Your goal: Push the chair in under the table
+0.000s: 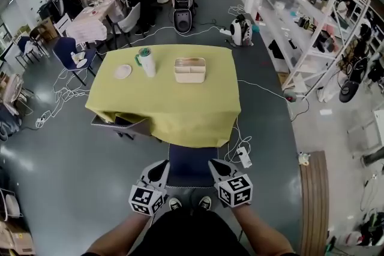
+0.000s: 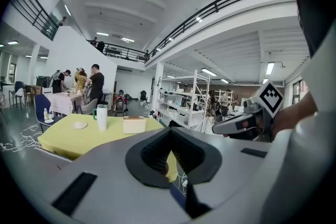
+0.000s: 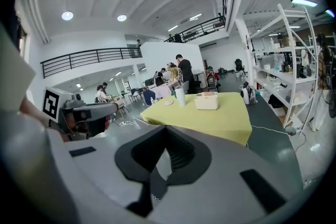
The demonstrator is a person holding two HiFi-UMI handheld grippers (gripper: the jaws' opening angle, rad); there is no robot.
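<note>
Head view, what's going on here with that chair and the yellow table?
A person stands at the near end of the table draped in a yellow-green cloth, facing a dark blue chair that is tucked partly under it. The left gripper and right gripper are both shut and empty, one at each side of the chair's back, set to push. Contact can't be confirmed. A white plate, a white tumbler and a cream box sit on the table.

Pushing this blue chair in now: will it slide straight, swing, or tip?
The chair likely slides easily: the floor looks smooth and glossy. With the left gripper and right gripper, both shut, at its two near corners, an uneven push may swing it. The hanging yellow cloth looks soft and should give way.
</note>
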